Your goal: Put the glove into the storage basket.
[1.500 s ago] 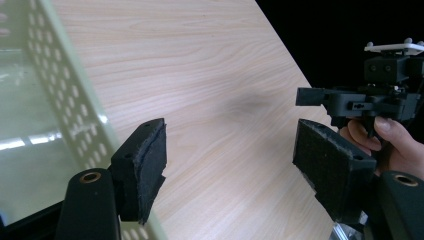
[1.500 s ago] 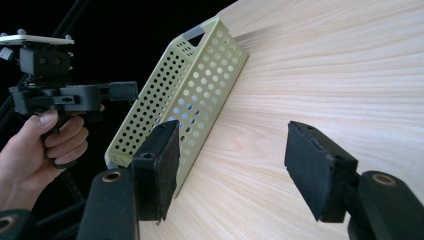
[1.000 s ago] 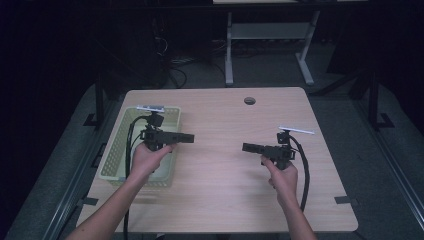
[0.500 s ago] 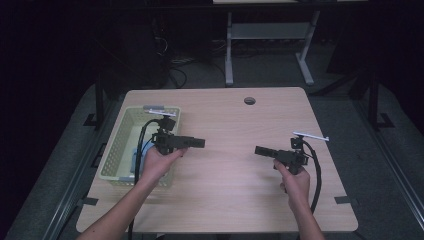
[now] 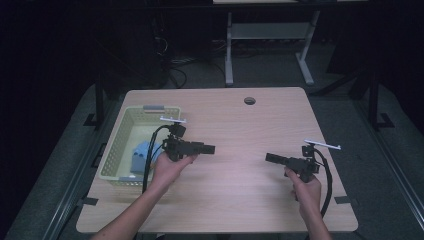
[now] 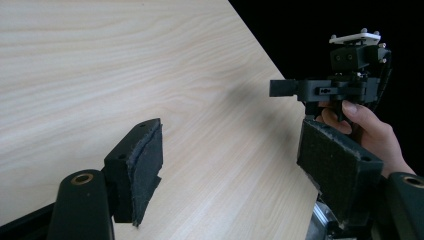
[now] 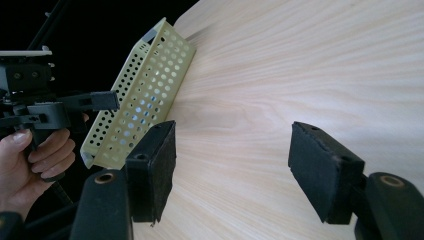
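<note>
Both tools empty, jaws apart: left gripper point(image 5: 209, 149) and right gripper point(image 5: 270, 158) face each other over bare table point(image 5: 240, 200). Blue item point(image 5: 141, 154) sits in basket point(image 5: 116, 145), behind left gripper's hand point(image 5: 170, 165). Risk, imo: left cable snags basket rim on reaching in, dragging basket. No readable labels or writing.

A light wooden desk point(image 5: 260, 120) with rounded corners stands in a dim room, lit from above so that its top is the brightest surface; a small round cable hole point(image 5: 249, 100) sits near its far edge. The floor point(image 5: 350, 105) around it is dark grey, and dark metal rails point(image 5: 395, 170) run along the desk's left and right sides. Beyond the far edge stands a pale metal frame point(image 5: 267, 35) with two legs, with black cables point(image 5: 172, 65) on the floor to its left, and everything farther back is lost in darkness.
</note>
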The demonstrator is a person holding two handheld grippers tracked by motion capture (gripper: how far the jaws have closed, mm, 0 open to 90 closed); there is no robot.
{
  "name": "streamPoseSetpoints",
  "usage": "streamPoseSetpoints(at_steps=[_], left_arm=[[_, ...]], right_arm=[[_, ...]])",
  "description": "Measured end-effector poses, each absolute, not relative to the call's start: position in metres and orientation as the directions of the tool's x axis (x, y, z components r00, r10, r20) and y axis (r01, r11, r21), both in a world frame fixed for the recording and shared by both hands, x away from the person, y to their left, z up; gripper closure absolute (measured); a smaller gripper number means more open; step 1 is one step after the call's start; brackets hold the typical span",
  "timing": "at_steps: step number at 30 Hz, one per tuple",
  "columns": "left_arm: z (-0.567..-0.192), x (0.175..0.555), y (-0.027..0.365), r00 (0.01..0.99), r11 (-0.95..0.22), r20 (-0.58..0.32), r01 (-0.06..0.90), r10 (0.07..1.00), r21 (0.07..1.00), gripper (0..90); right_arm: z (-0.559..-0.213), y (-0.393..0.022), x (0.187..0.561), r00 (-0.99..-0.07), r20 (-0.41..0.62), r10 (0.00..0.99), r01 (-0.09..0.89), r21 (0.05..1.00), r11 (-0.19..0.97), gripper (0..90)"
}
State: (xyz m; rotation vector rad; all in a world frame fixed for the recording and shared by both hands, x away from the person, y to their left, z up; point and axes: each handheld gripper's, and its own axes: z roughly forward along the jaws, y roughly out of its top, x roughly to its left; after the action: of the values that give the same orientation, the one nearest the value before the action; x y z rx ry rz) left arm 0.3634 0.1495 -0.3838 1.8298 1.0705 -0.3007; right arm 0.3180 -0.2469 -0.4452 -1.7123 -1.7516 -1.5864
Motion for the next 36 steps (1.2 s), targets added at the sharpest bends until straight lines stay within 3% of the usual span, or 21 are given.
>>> streamPoseSetpoints(at_steps=[21,36], left_arm=[[-0.411,0.338,0.115,0.65,-0.22,-0.583,0.738,0.488,0.638,25.1],[-0.436,0.314,0.108,0.666,-0.226,-0.602,0.731,0.441,0.643,25.1]], right_arm=[[-0.464,-0.302,0.287,-0.24,0.76,0.604,0.817,0.494,-0.298,33.2],[-0.473,-0.314,0.268,-0.24,0.771,0.59,0.813,0.491,-0.311,31.1]])
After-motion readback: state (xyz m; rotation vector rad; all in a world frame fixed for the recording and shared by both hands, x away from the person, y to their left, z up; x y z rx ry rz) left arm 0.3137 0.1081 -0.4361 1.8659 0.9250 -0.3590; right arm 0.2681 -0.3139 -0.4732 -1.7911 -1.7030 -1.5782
